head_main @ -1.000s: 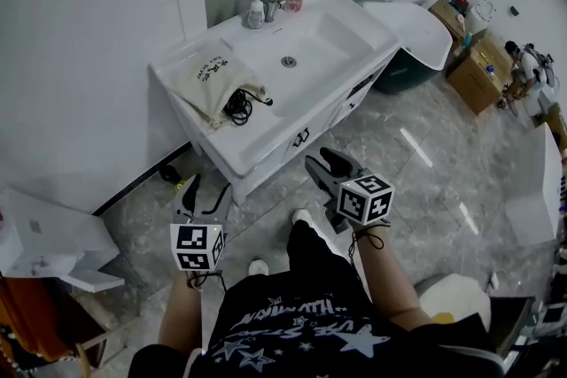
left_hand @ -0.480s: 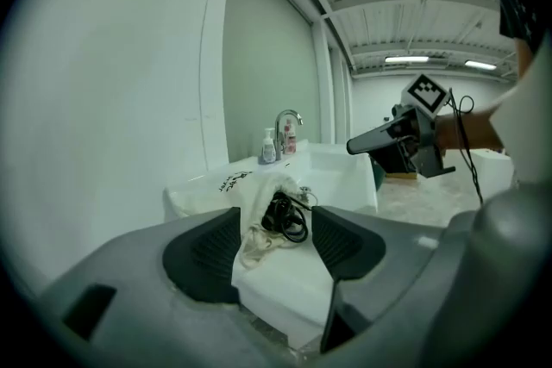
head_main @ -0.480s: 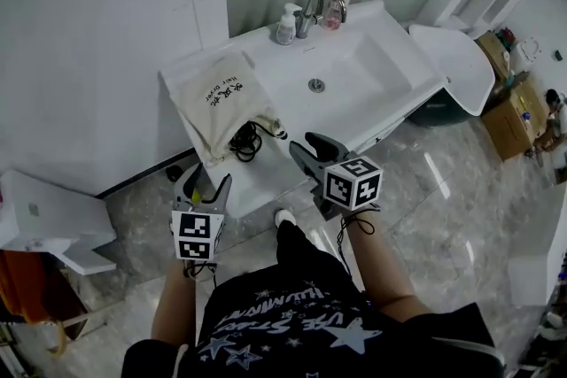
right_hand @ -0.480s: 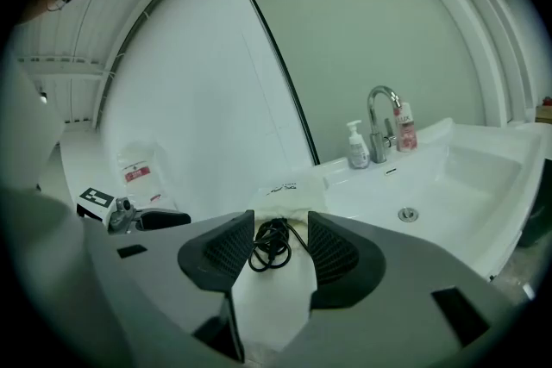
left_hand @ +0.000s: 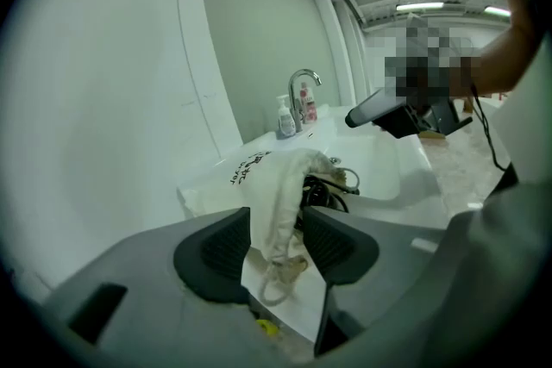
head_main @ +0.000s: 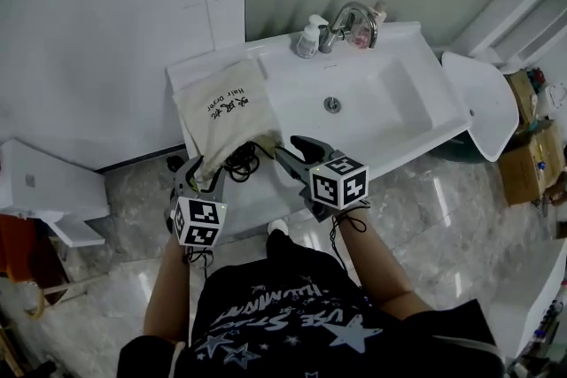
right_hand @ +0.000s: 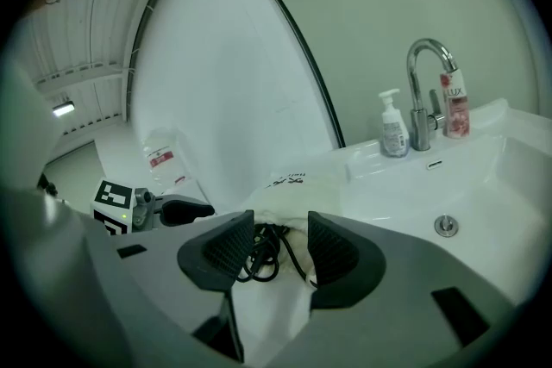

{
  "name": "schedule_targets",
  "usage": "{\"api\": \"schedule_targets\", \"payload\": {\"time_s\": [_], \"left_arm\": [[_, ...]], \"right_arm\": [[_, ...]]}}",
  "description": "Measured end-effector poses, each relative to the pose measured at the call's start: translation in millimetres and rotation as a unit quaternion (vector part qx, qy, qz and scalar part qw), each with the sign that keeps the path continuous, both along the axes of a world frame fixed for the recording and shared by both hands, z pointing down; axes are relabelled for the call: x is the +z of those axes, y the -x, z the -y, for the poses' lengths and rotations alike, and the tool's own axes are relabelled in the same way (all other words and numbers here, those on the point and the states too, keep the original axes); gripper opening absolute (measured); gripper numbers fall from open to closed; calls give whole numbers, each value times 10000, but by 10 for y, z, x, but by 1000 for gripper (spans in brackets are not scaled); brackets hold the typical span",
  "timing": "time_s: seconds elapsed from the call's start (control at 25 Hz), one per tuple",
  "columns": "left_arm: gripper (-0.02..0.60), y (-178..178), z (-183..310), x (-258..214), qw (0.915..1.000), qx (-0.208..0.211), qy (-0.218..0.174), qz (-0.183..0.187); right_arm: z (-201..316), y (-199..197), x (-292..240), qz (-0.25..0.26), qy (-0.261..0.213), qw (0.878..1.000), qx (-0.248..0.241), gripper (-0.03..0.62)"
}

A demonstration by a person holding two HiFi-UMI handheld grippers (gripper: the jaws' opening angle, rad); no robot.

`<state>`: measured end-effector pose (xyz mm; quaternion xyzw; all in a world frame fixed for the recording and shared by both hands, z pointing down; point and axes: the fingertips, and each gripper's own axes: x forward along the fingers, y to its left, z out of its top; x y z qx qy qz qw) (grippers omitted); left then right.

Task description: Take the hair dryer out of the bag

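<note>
A cream drawstring bag lies on the left end of the white vanity top. The hair dryer stays hidden inside; only its coiled black cord spills from the bag's mouth. My left gripper is at the mouth's left edge. Its jaws are closing with the bag's hem hanging loose between the pads, which do not press on it. My right gripper stands open just right of the mouth. The cord shows through the gap between its jaws.
A chrome faucet, a white pump bottle and a pink bottle stand behind the basin. A white panel leans at the right, and a low white unit sits on the floor at the left. The wall rises directly behind the vanity.
The person has stepped up to the vanity. Both grippers moved forward from over the floor to the bag's mouth. The left jaws have narrowed.
</note>
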<state>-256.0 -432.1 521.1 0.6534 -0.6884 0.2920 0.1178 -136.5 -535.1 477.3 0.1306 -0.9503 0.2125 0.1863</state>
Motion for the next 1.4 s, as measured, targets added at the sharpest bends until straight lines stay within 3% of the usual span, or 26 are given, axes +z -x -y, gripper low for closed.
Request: {"api": "schedule_targets", "payload": {"time_s": [0.16, 0.2, 0.28, 0.48, 0.64, 0.76, 1.4], "left_arm": [[122, 43, 98, 39, 9997, -143, 130, 119], [82, 47, 117, 29, 9997, -170, 126, 92], [60, 47, 148, -10, 9997, -231, 86, -71], [48, 66, 248, -159, 9967, -439, -54, -687], [46, 110, 332, -230, 9949, -567, -114, -821], [46, 148, 359, -240, 9937, -668, -146, -893], [46, 196, 388, -249, 9866, -958, -227, -1300]], "right_arm": [[-33, 153, 182, -249, 321, 9979, -513, 193], [-65, 191, 227, -313, 414, 9966, -641, 196], [-141, 263, 308, -433, 625, 9934, -864, 199], [-282, 460, 505, -835, 1106, 9813, -1335, 222], [-219, 673, 615, -1016, 1459, 9738, -1416, 274], [-114, 856, 686, -1150, 1741, 9695, -1289, 278], [59, 1530, 1176, -2193, 1200, 9653, -756, 258]]}}
